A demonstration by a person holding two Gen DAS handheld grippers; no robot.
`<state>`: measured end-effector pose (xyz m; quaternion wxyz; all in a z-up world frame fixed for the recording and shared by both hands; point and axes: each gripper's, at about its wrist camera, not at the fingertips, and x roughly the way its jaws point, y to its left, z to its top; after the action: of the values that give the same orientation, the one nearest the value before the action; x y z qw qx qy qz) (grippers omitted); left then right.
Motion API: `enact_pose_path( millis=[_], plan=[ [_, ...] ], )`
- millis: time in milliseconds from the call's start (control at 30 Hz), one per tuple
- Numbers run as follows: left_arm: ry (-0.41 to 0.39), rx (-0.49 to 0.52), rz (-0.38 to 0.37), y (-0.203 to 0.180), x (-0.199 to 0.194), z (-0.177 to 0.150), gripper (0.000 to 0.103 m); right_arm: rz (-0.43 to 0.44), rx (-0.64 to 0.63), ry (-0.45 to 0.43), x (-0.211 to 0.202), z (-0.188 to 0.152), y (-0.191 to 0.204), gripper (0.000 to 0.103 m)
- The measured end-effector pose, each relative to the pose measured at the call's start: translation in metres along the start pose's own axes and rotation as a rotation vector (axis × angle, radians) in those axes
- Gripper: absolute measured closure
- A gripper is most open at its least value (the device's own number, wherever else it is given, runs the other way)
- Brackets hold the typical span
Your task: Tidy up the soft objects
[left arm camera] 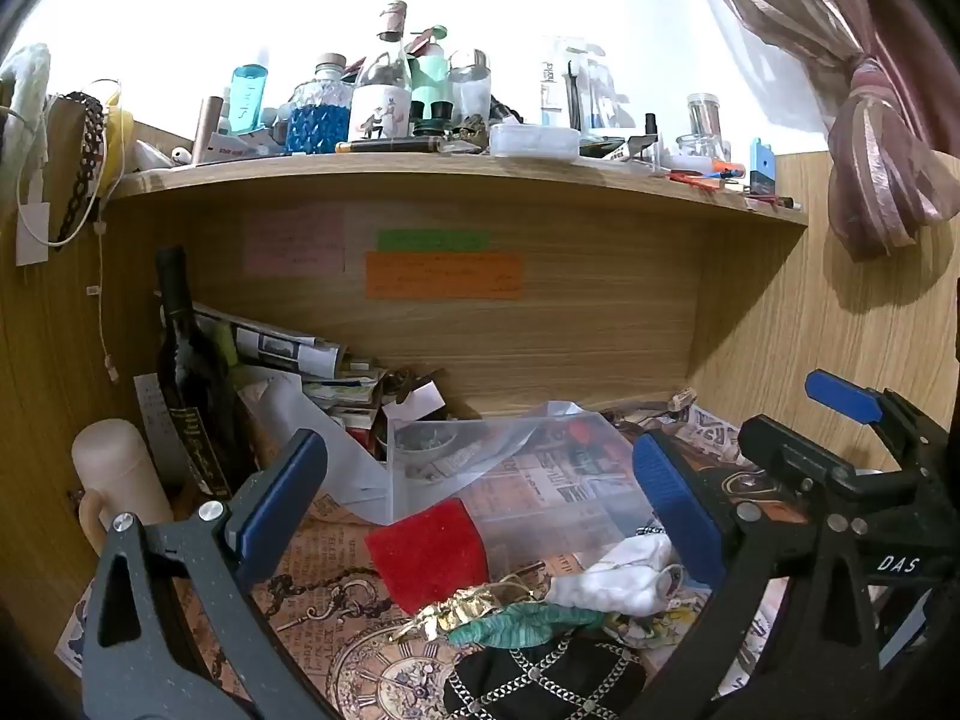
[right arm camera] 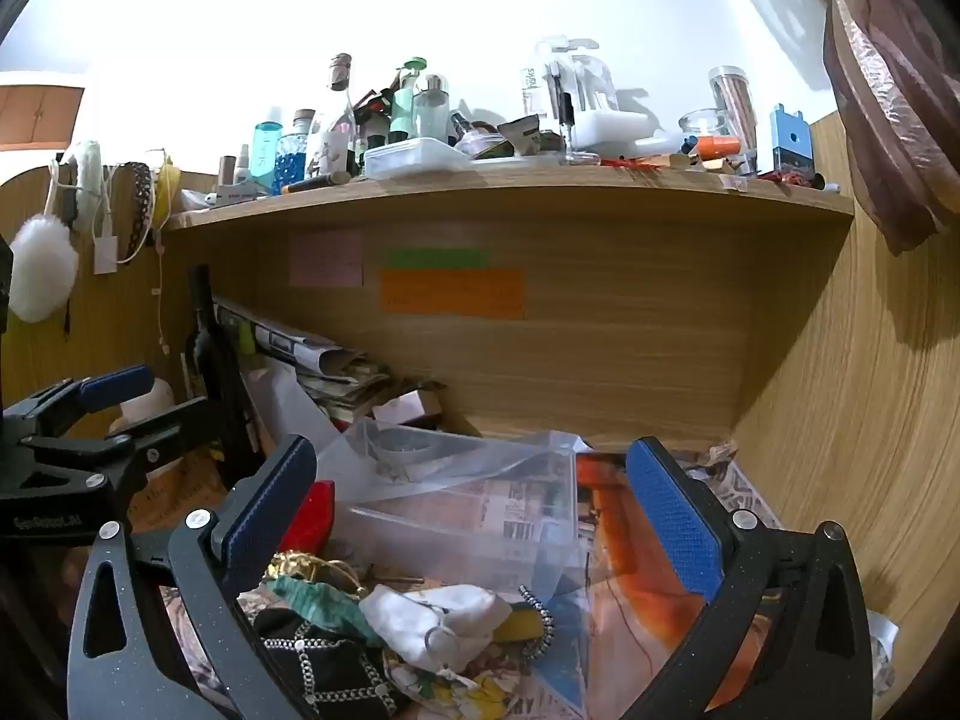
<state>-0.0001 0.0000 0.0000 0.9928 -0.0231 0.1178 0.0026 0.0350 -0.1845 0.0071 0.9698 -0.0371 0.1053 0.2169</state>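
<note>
We cannot read the writing on the pink note (left arm camera: 294, 238), the green note (left arm camera: 433, 239) or the orange note (left arm camera: 444, 276) far ahead of both tongs; it is too small and pale.

The black cloth with chain pattern (left arm camera: 540, 681), low between the left gripper (left arm camera: 480, 504) fingers, is cut off by the bottom edge, and in the right view the near finger covers its left part.

The red velvet piece (right arm camera: 312, 516) is mostly hidden behind the left finger of the right gripper (right arm camera: 471, 516).

The contents of the clear plastic box (right arm camera: 462, 516) ahead are blurred by its walls.

The dark bottle (left arm camera: 192, 384) to the far left hides its base behind clutter.
</note>
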Motion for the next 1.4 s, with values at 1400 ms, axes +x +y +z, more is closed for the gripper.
enact_pose_path(
  millis=[1400],
  plan=[
    [-0.004, 0.005, -0.002, 0.0007, -0.0007, 0.0003, 0.000, 0.015, 0.038, 0.006, 0.0012, 0.0000, -0.0020, 0.000]
  ],
)
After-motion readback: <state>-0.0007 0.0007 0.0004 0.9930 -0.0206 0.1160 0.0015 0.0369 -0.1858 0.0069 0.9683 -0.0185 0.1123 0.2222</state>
